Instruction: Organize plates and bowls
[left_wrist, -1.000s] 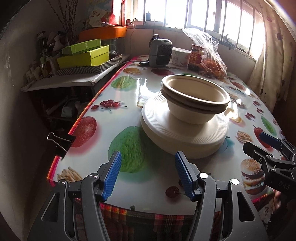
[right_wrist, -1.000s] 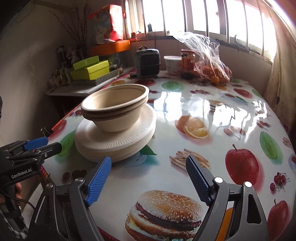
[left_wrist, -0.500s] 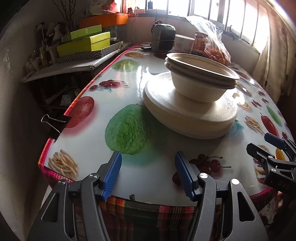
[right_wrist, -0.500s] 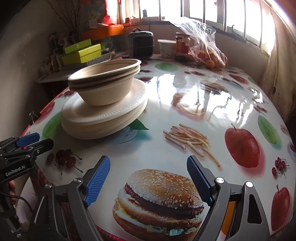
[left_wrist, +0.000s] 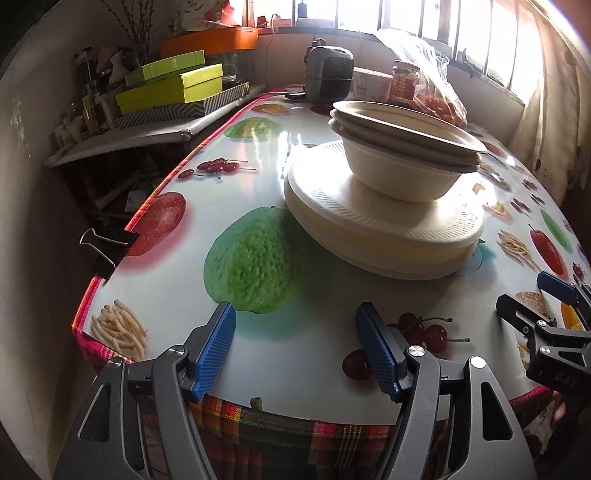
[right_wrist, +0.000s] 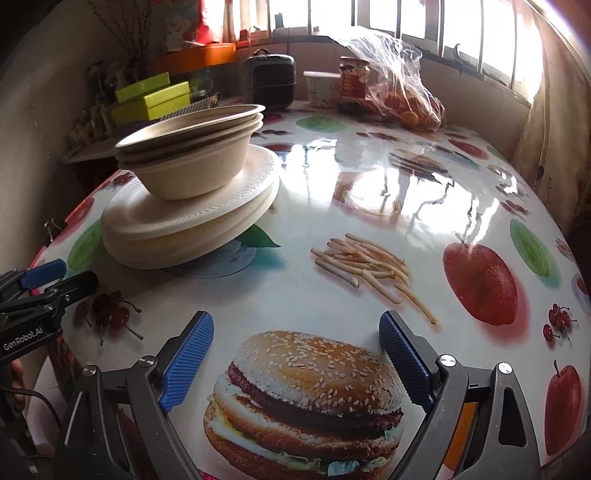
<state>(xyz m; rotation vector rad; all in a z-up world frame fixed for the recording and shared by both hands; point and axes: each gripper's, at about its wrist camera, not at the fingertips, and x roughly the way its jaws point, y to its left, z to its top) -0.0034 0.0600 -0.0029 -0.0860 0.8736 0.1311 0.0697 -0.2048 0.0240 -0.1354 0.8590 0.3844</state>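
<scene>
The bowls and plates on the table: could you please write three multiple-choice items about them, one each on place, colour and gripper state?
1. Where do the bowls stand?
A. on the plates
B. on the bare tablecloth
C. on the green boxes

2. What colour are the pads on the gripper fingers?
A. red
B. blue
C. yellow

3. How does the right gripper stand?
A. shut on a bowl
B. shut on a plate
C. open, nothing between its pads

Answers:
1 A, the nested bowls sit on top of the stack of plates.
2 B, the ribbed pads are blue.
3 C, the right gripper has just been opening, and only the tablecloth shows between its fingers.
</scene>
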